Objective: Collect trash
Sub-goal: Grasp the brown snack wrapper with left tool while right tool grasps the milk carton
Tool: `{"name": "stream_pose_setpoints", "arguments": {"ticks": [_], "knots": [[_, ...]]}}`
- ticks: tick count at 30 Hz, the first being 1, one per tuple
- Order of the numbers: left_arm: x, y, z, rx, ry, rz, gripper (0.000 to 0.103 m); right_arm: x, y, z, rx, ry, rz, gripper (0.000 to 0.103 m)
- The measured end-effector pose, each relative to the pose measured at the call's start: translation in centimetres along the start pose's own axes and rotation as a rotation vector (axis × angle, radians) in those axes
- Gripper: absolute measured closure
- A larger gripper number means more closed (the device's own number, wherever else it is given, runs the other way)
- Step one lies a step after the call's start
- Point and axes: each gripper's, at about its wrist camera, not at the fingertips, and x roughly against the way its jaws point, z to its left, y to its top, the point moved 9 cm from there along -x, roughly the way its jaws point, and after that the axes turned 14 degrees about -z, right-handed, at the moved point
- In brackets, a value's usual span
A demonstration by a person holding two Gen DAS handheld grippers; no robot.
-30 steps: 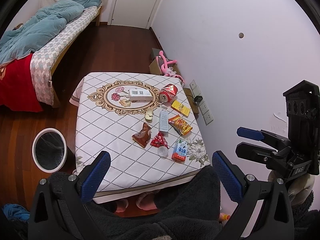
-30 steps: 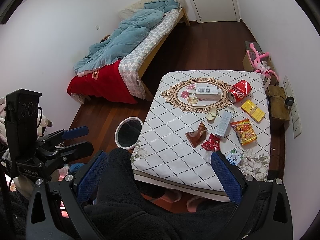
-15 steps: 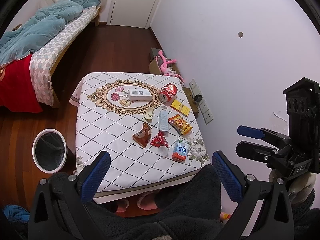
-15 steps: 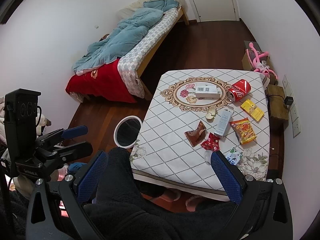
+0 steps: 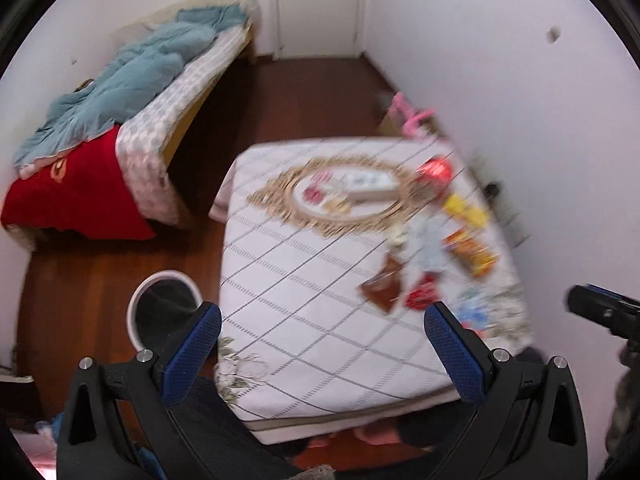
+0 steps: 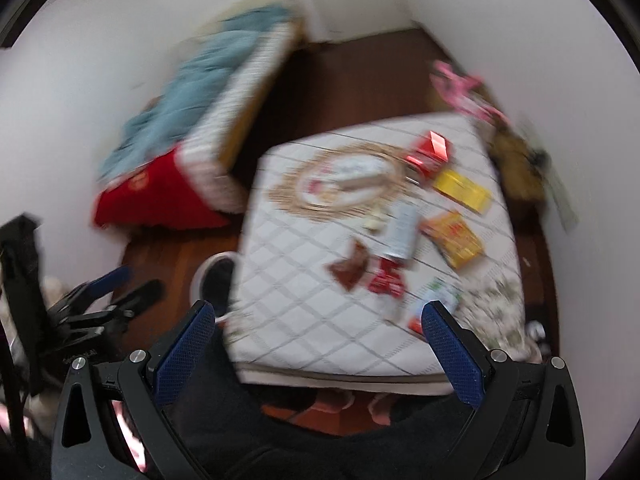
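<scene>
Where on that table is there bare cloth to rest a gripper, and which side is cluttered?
Bare cloth covers the table's near-left part, between the edge by the trash bin and the brown wrapper. The side along the wall is crowded: red can, yellow packet, orange snack bag, red wrapper. A white box sits on the gold medallion.

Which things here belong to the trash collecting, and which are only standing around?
Belong to the job:
red can
yellow packet
orange snack bag
brown wrapper
red wrapper
trash bin

Only standing around:
bed
pink toy
door
</scene>
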Motion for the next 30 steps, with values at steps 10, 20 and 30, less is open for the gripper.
{"name": "stream_pose_setpoints", "arguments": {"ticks": [10, 20, 30], "knots": [[-13.9, -6.4, -3.2, -0.110, -0.037, 0.212, 0.000, -14.1, -8.8, -14.0, -0.290, -0.313, 0.100, 0.016], [-21.8, -7.1, -10.0, -0.222, -0.218, 0.311, 0.001, -20.3, -11.7, -16.9, -0.293, -0.356, 0.169, 0.047], [-23.8, -6.6, -10.9, -0.244, -0.218, 0.315, 0.053, -20.5, -11.7, -17.7, -0.258, -0.389, 0.183, 0.046]]}}
